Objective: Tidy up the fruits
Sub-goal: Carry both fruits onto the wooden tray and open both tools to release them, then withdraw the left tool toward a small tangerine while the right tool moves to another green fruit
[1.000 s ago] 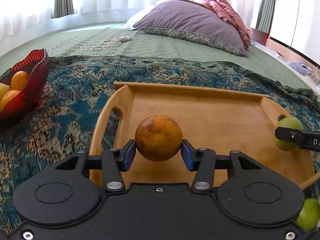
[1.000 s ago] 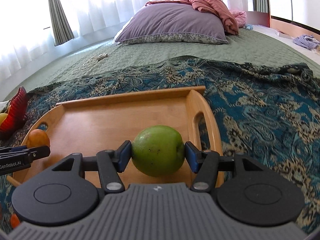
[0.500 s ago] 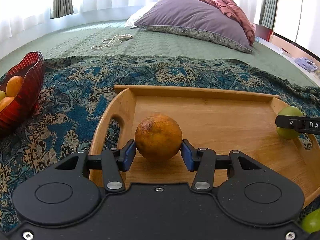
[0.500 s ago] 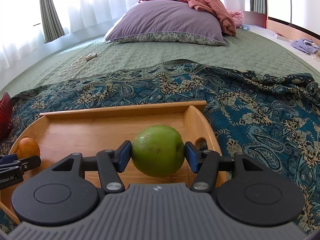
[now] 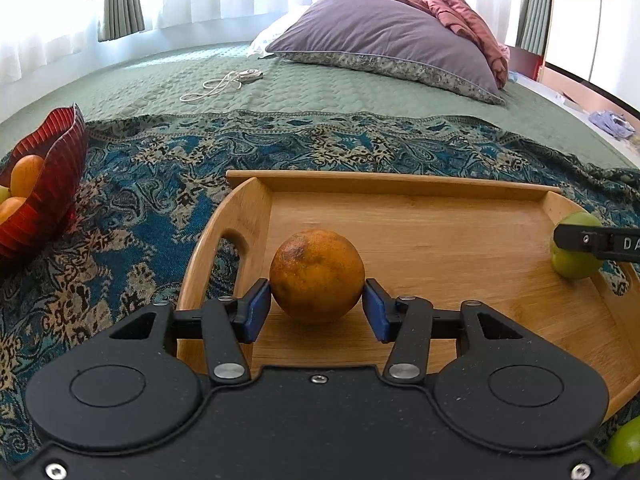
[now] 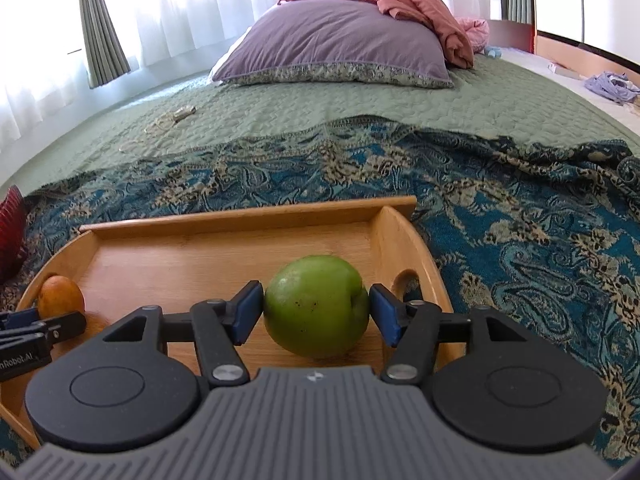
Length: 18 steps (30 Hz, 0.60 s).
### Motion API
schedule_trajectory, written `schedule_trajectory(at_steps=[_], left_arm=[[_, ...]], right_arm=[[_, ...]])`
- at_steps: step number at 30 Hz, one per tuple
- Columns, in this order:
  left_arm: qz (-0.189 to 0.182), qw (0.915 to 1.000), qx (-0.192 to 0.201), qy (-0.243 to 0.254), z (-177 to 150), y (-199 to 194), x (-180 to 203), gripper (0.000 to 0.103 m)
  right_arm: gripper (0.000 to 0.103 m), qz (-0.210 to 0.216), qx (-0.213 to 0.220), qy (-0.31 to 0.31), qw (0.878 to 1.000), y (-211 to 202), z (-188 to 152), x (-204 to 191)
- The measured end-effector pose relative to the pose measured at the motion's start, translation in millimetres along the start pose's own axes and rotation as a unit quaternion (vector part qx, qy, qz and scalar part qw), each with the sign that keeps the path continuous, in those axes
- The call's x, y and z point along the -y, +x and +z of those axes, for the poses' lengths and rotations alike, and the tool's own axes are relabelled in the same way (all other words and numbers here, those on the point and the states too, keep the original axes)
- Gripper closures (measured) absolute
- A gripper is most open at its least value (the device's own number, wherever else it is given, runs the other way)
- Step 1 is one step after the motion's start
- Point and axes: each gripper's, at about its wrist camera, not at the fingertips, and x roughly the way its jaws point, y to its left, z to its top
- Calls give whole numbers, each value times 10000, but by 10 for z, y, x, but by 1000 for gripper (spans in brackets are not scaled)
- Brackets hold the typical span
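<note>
My left gripper [image 5: 317,306] is shut on an orange [image 5: 317,276] that rests low on the left part of the wooden tray [image 5: 400,186]. My right gripper [image 6: 316,312] is around a green apple [image 6: 316,306] set on the tray's right part [image 6: 248,216]; a small gap shows at the right pad [image 6: 385,320]. The apple and the right gripper also show at the right edge of the left wrist view [image 5: 576,248]. The orange shows at the left of the right wrist view [image 6: 61,297].
A red bowl [image 5: 52,184] holding oranges and a green fruit stands left on the patterned blue blanket [image 5: 140,208]. Another green fruit [image 5: 626,444] lies outside the tray at lower right. A purple pillow [image 5: 384,40] and a white cable [image 5: 224,84] lie far back on the bed.
Both grippers lowered their fruits onto the tray. The right gripper's jaws have eased slightly apart around the apple.
</note>
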Motion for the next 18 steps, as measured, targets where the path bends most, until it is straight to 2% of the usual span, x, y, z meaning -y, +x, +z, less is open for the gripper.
schedule_trajectory(at_steps=[3, 7, 18], left_arm=[[40, 9999, 100, 84, -3, -46, 17, 44], [37, 9998, 138, 148, -4, -118, 21, 30], [-94, 9993, 305, 189, -103, -393, -4, 17]], right_arm=[[28, 19, 5, -59, 10000, -28, 14, -23], [20, 43, 32, -123, 9999, -76, 15, -56], [12, 73, 63, -365, 9993, -242, -60, -88]])
